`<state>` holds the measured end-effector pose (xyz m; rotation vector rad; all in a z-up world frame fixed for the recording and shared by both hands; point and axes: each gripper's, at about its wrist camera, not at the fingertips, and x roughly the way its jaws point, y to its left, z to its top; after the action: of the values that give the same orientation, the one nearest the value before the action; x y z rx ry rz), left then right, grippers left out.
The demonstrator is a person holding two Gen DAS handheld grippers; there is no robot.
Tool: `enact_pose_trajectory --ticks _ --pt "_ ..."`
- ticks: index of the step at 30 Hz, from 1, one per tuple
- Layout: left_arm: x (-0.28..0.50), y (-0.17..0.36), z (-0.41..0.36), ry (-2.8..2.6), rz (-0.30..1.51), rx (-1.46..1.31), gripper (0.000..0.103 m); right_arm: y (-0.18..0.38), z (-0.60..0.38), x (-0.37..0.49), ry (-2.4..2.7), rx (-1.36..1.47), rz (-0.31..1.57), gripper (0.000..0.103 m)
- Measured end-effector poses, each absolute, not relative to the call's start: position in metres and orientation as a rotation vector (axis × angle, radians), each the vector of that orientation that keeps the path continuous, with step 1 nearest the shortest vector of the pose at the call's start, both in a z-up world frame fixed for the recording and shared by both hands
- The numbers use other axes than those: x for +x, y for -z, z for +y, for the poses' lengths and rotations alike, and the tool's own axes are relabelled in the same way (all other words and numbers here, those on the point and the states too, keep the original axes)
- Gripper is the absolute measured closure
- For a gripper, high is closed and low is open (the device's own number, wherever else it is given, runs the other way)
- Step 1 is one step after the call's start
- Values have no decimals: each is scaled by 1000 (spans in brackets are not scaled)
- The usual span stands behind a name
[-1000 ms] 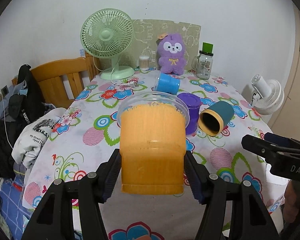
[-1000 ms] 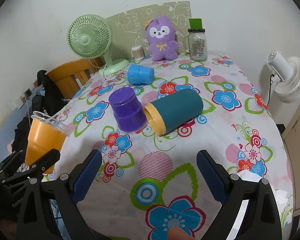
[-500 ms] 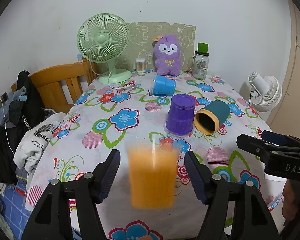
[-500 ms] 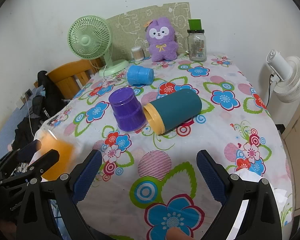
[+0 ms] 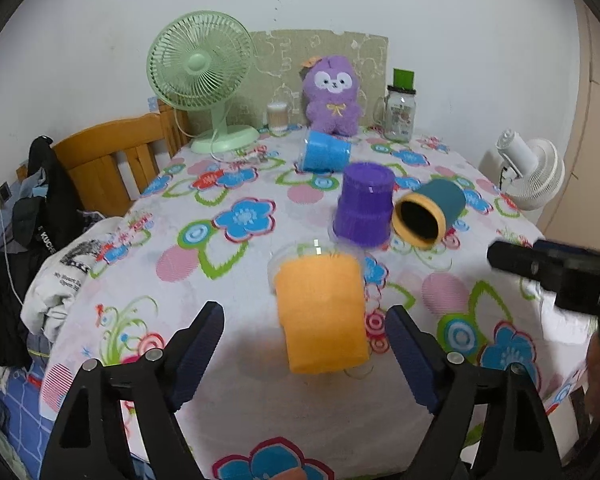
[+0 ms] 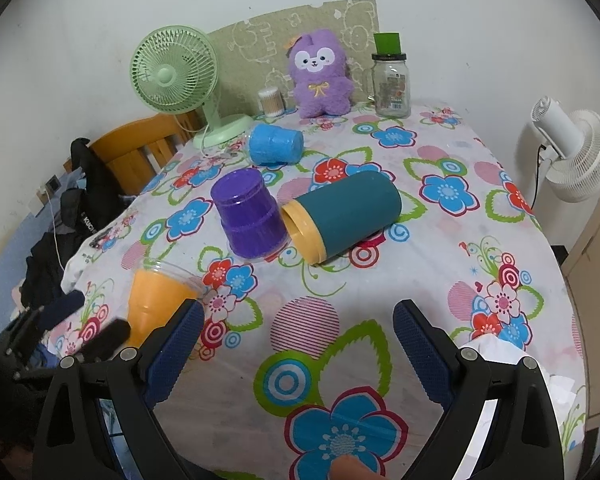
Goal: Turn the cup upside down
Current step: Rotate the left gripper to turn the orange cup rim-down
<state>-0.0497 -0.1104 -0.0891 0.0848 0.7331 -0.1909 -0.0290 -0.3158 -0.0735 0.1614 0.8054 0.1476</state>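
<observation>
Your left gripper is spread wide, gripping nothing; the orange cup sits mouth-up on the floral tablecloth between its fingers, touching neither. Your right gripper is also spread over bare cloth, well right of the cup

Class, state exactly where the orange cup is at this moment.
In the left wrist view the orange cup sits between the open left tongs, near the table's front edge, just in front of the upside-down purple cup.
</observation>
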Motion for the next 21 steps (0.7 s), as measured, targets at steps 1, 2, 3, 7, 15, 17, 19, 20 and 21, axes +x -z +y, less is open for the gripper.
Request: enact_pose_trajectory --ticks 1,2,3,7,15,17,19,20,21 --pt "-50 95 -111 192 737 87 18 75 -316 -29 -143 161 809 6" --pt "-50 101 -112 190 742 88 18 77 -316 -28 -138 161 816 6" --pt "-48 108 -113 190 753 88 18 78 -316 -27 -135 160 820 6" --pt "-41 128 -113 209 808 61 37 83 -312 -26 -128 145 836 6" --pt "-31 120 -106 216 773 35 46 84 -306 -21 -127 128 844 6" --pt "-30 117 -103 220 762 23 46 83 -303 -20 -133 122 843 6" --pt "-30 114 -100 225 758 5 47 83 -301 -20 -139 120 841 6" --pt "-29 113 -98 229 758 -2 47 82 -300 -20 -140 120 840 6" --pt "-28 112 -97 231 754 -4 47 82 -300 -20 -141 119 839 6"
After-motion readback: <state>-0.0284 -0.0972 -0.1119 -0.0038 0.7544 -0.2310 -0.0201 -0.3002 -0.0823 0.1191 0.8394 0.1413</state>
